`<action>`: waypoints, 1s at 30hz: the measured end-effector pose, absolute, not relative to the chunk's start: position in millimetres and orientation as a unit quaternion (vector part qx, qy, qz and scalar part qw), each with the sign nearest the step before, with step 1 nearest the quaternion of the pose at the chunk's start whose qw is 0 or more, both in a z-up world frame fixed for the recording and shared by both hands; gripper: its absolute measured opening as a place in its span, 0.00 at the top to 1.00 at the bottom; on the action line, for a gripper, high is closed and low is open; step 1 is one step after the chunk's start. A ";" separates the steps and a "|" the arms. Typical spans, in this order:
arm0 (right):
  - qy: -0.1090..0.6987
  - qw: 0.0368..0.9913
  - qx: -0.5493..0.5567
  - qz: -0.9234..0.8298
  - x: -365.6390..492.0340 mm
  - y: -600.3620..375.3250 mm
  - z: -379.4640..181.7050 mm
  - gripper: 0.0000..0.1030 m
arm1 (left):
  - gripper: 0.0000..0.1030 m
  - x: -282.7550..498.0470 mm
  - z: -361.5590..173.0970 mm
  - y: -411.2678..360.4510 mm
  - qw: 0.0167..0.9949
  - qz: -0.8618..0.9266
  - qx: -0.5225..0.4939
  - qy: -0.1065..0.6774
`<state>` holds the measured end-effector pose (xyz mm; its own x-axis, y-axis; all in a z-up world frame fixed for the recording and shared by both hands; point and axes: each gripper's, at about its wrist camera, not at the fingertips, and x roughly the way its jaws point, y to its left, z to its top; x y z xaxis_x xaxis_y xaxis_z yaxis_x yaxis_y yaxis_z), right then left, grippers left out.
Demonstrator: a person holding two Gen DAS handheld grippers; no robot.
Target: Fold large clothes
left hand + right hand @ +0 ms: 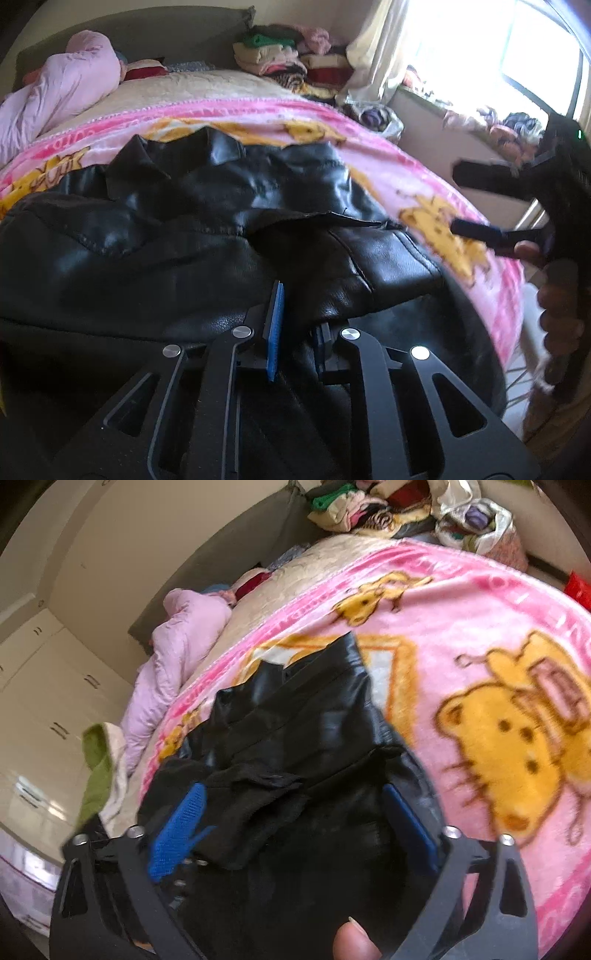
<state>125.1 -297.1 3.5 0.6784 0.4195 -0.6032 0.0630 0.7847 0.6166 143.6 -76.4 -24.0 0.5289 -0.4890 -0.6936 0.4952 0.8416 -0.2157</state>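
A black leather jacket [192, 229] lies crumpled on a pink cartoon blanket [280, 110] that covers the bed. My left gripper [297, 314] is shut on a fold of the jacket's near edge, its blue pads [275, 325] close together with leather pinched between them. In the right wrist view the jacket [295, 716] stretches away, and my right gripper [291, 794] stands wide open over its near end. Dark lining cloth bunches between its blue pads [181, 830], which do not press on it. From the left wrist view the right gripper [458, 199] shows at the jacket's right edge.
A pale pink quilt [62, 88] lies at the far left of the bed. Folded clothes [280, 55] are piled at the headboard, and bags [376, 118] sit by the bright window. A hand [554, 306] holds the right gripper. White wardrobe doors [44, 686] stand on the left.
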 end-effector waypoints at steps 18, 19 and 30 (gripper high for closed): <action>0.439 0.784 0.400 0.177 179.7 -262.6 -45.6 0.90 | 0.62 129.9 -27.6 -92.5 0.879 -0.270 0.101 0.380; 0.432 0.798 0.380 0.179 180.4 -258.9 -40.3 0.90 | 0.42 129.1 -25.7 -93.6 0.879 -0.270 0.104 0.379; 0.331 0.910 0.176 0.176 197.3 -234.2 46.4 0.92 | 0.24 138.8 32.3 -38.5 0.905 -0.269 0.021 0.330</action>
<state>197.3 -234.2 46.4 0.7187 0.4368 -0.5409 -0.2042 0.8763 0.4363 138.8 -38.5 32.3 0.6377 -0.4723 -0.6085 0.5000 0.8547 -0.1394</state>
